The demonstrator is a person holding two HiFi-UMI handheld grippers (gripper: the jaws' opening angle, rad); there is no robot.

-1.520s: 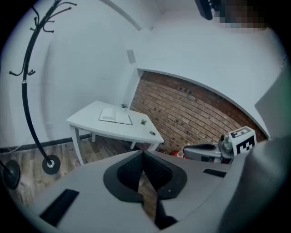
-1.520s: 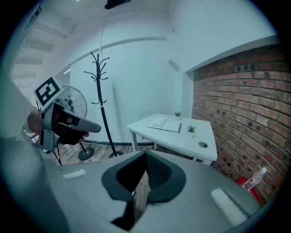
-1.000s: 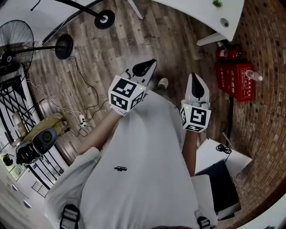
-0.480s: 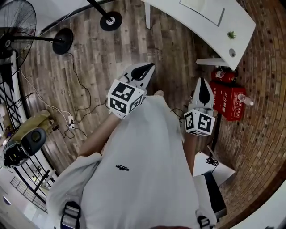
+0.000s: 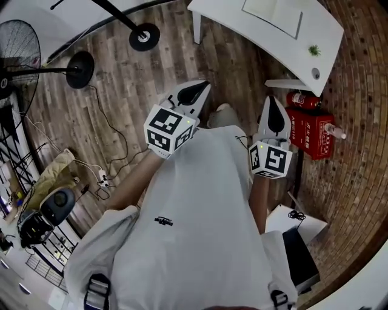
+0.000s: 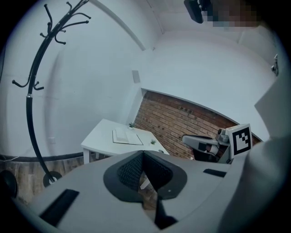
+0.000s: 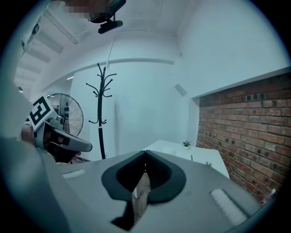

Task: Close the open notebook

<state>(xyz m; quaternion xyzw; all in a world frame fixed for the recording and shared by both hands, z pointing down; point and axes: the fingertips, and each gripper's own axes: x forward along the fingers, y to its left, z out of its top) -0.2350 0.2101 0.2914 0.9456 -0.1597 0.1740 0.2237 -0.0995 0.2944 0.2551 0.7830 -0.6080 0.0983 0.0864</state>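
The open notebook [image 5: 273, 15] lies flat on a white table [image 5: 242, 27] at the top of the head view, well ahead of both grippers. In the left gripper view the notebook [image 6: 126, 136] shows as a pale spread on the table [image 6: 102, 139]. My left gripper [image 5: 194, 92] is held over the wooden floor, shut and empty. Also shut with nothing in it, my right gripper [image 5: 273, 108] is beside it, short of the table's near edge. The right gripper view shows only the table's corner [image 7: 182, 148].
A red fire-extinguisher box [image 5: 315, 130] stands by the brick wall [image 5: 357, 151] at right. Two round stand bases [image 5: 144, 36] [image 5: 80, 63] and cables [image 5: 115, 139] lie on the floor at left. A small plant [image 5: 314, 50] sits on the table. A coat stand [image 6: 34, 91] is left of the table.
Both grippers and the person have moved across the floor toward the white table, which now shows more fully with the notebook. Both jaws stay shut.
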